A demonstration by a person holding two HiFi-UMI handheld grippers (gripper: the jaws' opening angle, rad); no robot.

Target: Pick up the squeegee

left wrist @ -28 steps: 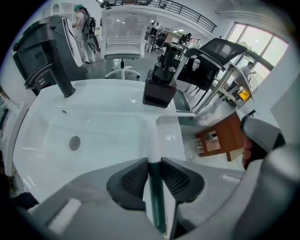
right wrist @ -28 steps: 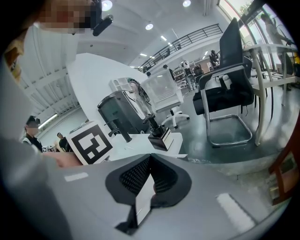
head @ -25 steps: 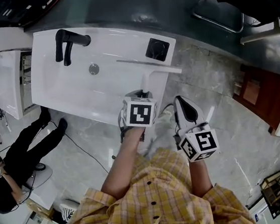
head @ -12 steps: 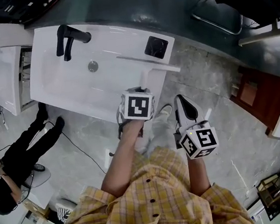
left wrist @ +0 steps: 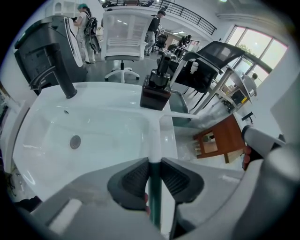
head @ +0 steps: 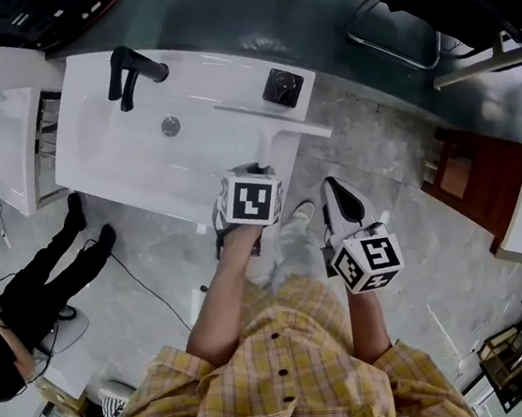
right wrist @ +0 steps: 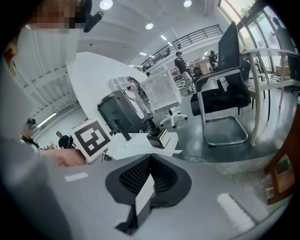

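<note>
The squeegee [head: 268, 126] lies on the right rim of the white washbasin [head: 133, 167], its long blade across the rim and its handle toward me. My left gripper [head: 258, 171] points steeply down over the handle. In the left gripper view the white and dark green handle [left wrist: 154, 140] runs between the ribbed pads [left wrist: 137, 177], which press on it from both sides. The left gripper [left wrist: 154, 172] has just been closing its jaws on that handle. My right gripper [head: 333, 187] hangs beside the basin over the floor. Its pads [right wrist: 136, 174] meet, so the right gripper [right wrist: 149, 177] is shut and empty.
A black faucet [head: 129, 73] and a black soap dispenser [head: 282, 88] stand on the basin's far rim. A black office chair [head: 404, 15] and a wooden stool [head: 468, 179] are to the right. A person in black [head: 36, 296] stands at left.
The head view has drifted slightly. Both grippers keep their places relative to the basin and the squeegee.
</note>
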